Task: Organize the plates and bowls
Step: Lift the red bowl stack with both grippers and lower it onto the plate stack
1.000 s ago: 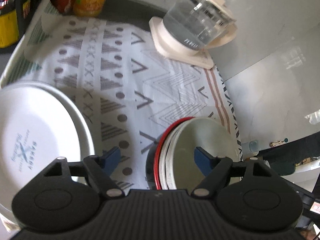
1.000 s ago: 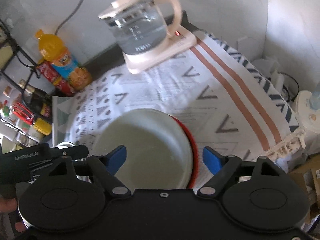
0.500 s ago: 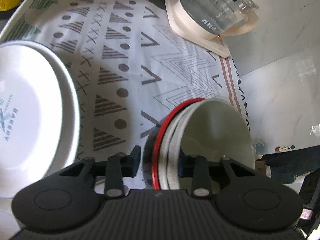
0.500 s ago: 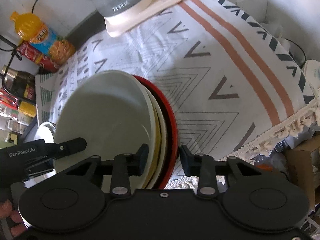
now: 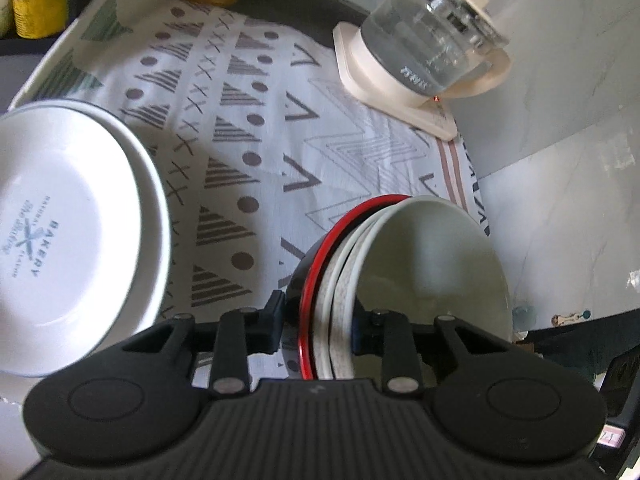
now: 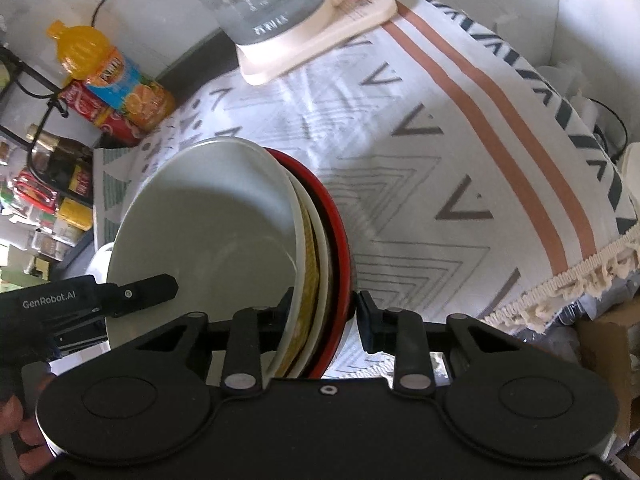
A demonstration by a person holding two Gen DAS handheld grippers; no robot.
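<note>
A stack of nested bowls (image 5: 424, 272), pale cream inside with a red-rimmed black one outermost, is held tilted above the patterned cloth (image 5: 256, 152). My left gripper (image 5: 318, 328) is shut on its rim from one side. My right gripper (image 6: 324, 312) is shut on the opposite rim of the same stack (image 6: 224, 224). The left gripper's body (image 6: 92, 296) shows in the right wrist view. A stack of white plates (image 5: 60, 232) printed "BAKERY" lies left on the cloth.
A glass kettle on a cream base (image 5: 424, 52) stands at the back of the cloth, also in the right wrist view (image 6: 288, 12). An orange juice bottle (image 6: 116, 76) and a red can (image 6: 92, 116) stand at the back left, beside a rack of jars (image 6: 48, 184). The cloth's fringed edge (image 6: 560, 292) hangs at right.
Both grippers went from open around the bowl stack to shut on its rims. The stack has tilted and risen off the cloth between them.
</note>
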